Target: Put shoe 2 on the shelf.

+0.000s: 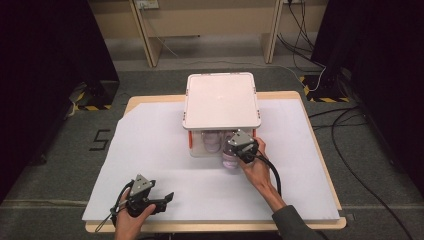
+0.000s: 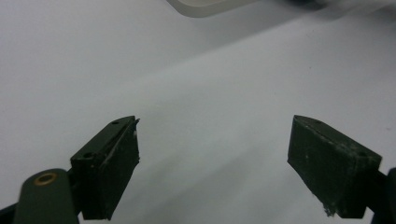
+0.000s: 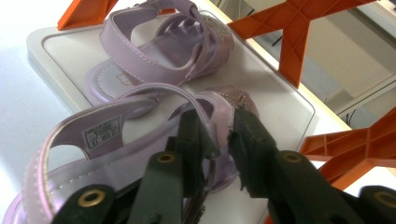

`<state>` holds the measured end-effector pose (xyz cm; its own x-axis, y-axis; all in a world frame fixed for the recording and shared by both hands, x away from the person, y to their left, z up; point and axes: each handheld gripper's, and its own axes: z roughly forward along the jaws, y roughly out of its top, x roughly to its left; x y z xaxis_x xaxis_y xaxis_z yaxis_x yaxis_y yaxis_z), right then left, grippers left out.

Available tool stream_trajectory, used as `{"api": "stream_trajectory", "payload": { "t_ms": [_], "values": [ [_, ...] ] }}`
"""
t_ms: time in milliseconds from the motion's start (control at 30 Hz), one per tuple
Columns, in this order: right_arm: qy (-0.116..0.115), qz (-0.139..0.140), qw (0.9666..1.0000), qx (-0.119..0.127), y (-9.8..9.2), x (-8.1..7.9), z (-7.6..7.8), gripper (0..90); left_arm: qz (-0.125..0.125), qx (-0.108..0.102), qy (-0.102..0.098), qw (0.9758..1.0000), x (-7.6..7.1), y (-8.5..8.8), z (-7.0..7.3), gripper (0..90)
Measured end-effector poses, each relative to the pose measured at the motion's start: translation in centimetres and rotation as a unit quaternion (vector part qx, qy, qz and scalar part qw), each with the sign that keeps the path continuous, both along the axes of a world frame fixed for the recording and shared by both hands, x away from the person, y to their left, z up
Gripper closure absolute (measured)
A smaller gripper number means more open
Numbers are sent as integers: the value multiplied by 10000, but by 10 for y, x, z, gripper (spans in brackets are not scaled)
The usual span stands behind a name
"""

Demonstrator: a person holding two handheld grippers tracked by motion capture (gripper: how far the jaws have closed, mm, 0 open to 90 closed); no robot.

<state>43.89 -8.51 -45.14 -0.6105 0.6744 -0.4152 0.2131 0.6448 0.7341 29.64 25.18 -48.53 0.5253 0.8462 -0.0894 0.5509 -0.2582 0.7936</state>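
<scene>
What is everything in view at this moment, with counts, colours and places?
Box: one, clear with orange braces, middle of the table.
Lid: one, white, on top of the box.
Sandals: two, lilac; far sandal lies inside the box, near sandal half out at the box's front.
Sheet: one, white, covering the table, which is tan.
Cables: several, black, on the floor at right.
Left gripper: black, open, over the sheet near the front edge.
Right gripper: black, closed on a strap of the near sandal.
</scene>
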Motion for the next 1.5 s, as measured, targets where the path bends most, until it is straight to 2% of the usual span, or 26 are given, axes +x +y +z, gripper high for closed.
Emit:
{"api": "stream_trajectory", "payload": {
  "t_ms": [200, 367, 433, 533, 600, 667, 700, 800, 833, 1000, 1167, 1400, 1467, 1500],
  "values": [
    [248, -91, 9993, 259, -2, -4, 7, 581, -3, 1, 8, 10000, 0, 0, 0, 161],
    [413, -23, 9969, 670, -12, -16, 17, 522, -9, 23, 12, 10000, 0, 0, 0, 161],
    [462, 42, 9946, 924, -16, -22, 20, 484, -11, 26, 20, 10000, 0, -1, -1, 161],
    [588, 126, 9919, 1115, -21, -33, 24, 417, -12, 17, 4, 10000, 0, -1, 0, 161],
    [691, 156, 9890, 1299, -25, -42, 24, 383, -8, 8, 0, 10000, 0, -1, 0, 161],
    [837, 143, 9844, 1538, -29, -51, 23, 360, -13, 9, 7, 10000, 0, -1, -1, 161],
    [876, 147, 9831, 1603, -31, -55, 22, 351, -16, 23, 18, 10000, 0, -1, -1, 161],
    [883, 89, 9820, 1665, -35, -66, 19, 329, -29, 15, 6, 10000, 0, -2, 0, 161],
    [925, 75, 9804, 1735, -36, -69, 17, 320, -32, 21, 5, 10000, 0, -2, 0, 161],
    [1155, 57, 9807, 1578, -31, -78, 1, 305, -40, 20, 14, 10000, 0, -2, -1, 161],
    [1295, -22, 9833, 1282, -19, -77, -16, 320, -49, 22, 11, 10000, 0, -2, -1, 161],
    [1088, -229, 9894, 931, -8, -66, -27, 367, -49, 23, 23, 10000, 1, -3, -2, 161],
    [1021, -310, 9905, 873, -9, -64, -29, 416, -49, 18, 26, 10000, 1, -3, -2, 161],
    [990, -305, 9910, 843, -9, -63, -29, 387, -52, 18, 25, 10000, 1, -3, -2, 161]
  ]
}}
